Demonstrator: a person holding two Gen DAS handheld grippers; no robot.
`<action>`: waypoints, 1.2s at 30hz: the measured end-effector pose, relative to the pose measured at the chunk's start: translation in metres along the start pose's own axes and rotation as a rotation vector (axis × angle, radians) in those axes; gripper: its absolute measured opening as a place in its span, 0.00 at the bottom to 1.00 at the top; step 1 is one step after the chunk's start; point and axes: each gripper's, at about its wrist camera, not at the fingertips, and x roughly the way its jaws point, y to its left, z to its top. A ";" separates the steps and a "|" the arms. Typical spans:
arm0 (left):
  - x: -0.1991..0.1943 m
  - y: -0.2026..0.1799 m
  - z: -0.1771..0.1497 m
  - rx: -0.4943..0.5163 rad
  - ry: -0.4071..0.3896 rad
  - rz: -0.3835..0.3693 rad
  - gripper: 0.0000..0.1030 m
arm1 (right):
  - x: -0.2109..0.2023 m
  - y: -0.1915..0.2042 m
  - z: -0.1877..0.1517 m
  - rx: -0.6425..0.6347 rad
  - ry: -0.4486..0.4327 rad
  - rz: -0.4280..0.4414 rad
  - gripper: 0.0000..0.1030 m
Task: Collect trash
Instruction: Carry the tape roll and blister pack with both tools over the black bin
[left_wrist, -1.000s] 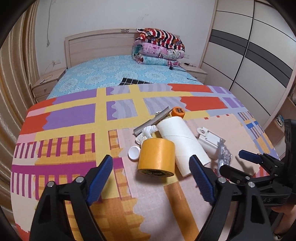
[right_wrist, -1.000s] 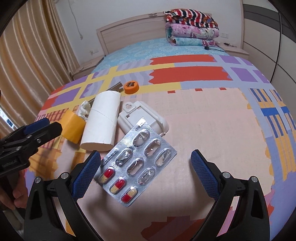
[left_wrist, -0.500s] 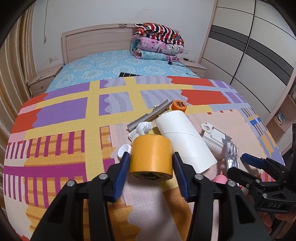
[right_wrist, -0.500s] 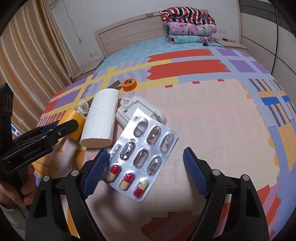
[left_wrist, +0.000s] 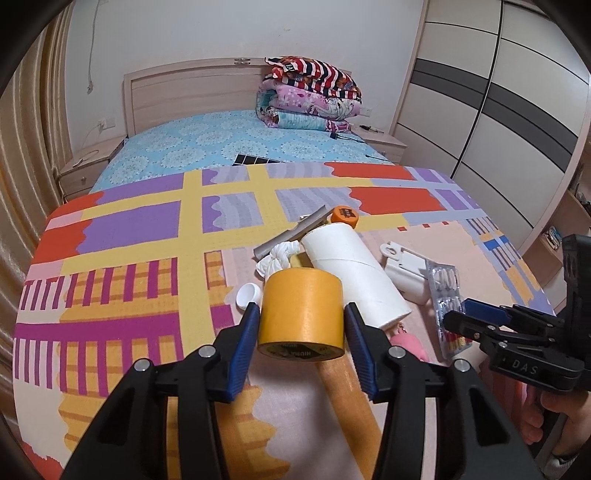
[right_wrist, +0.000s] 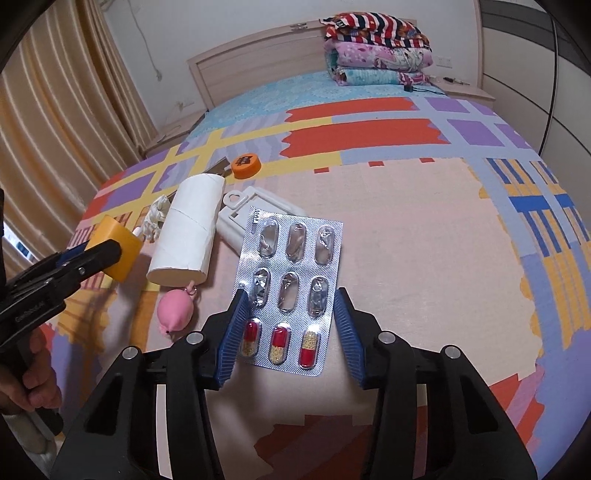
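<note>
A yellow tape roll (left_wrist: 301, 314) sits between the pads of my left gripper (left_wrist: 301, 334), which is shut on it; it also shows in the right wrist view (right_wrist: 116, 247). A silver pill blister pack (right_wrist: 290, 284) lies between the pads of my right gripper (right_wrist: 290, 336), which has closed in on its edges; it also shows in the left wrist view (left_wrist: 448, 299). A white paper roll (left_wrist: 351, 277), a crumpled tissue (left_wrist: 275, 258), a white cap (left_wrist: 248, 295), a white plastic case (left_wrist: 406, 269), an orange lid (left_wrist: 344, 215) and a pink rubber toy (right_wrist: 175, 310) lie together on the bedspread.
The items lie on a colourful patchwork bedspread (left_wrist: 147, 258) over a bed. A grey metal strip (left_wrist: 291, 238) lies behind the paper roll. Folded blankets (left_wrist: 310, 99) are stacked at the headboard. A wardrobe (left_wrist: 498, 110) stands to the right, curtains (right_wrist: 55, 129) to the left.
Both grippers moved forward and closed: the left onto the yellow tape roll, the right in around the blister pack. The pink toy came into view.
</note>
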 end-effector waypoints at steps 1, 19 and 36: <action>-0.003 -0.001 -0.001 0.003 -0.004 -0.001 0.44 | -0.001 -0.001 0.000 -0.002 -0.001 -0.001 0.46; -0.075 -0.040 -0.032 0.045 -0.081 -0.040 0.44 | -0.060 -0.001 -0.027 -0.061 -0.046 0.053 0.46; -0.141 -0.077 -0.102 0.068 -0.105 -0.083 0.44 | -0.144 0.014 -0.103 -0.217 -0.058 0.133 0.46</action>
